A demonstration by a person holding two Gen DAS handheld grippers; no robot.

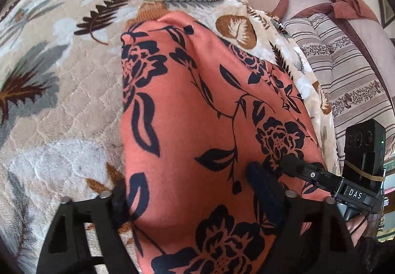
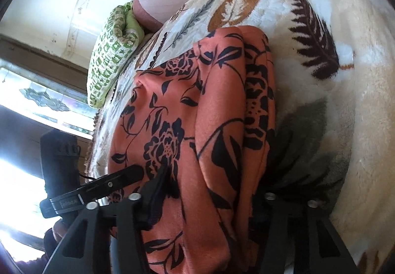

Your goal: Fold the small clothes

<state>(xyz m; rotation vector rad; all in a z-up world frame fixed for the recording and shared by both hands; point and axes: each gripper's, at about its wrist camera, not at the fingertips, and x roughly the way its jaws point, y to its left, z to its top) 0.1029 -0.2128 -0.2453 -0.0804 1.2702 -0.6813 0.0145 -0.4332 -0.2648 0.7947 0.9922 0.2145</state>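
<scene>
Both grippers have their jaws spread wide over the orange garment [image 1: 197,111], one finger on each side of the cloth. The left gripper [image 1: 195,202] straddles the near end, with the right gripper [image 1: 293,165] touching down on the fabric just beside it. From the right gripper [image 2: 212,195] the garment [image 2: 197,106] lies folded, a doubled edge along its right, flat on the leaf-patterned blanket [image 2: 333,113]. A green pillow [image 2: 111,51] sits at the far left

Matte black left gripper [image 1: 197,207] with silver screws; right gripper [image 1: 291,167] is black too, labelled "DAS" behind its fingers.
</scene>
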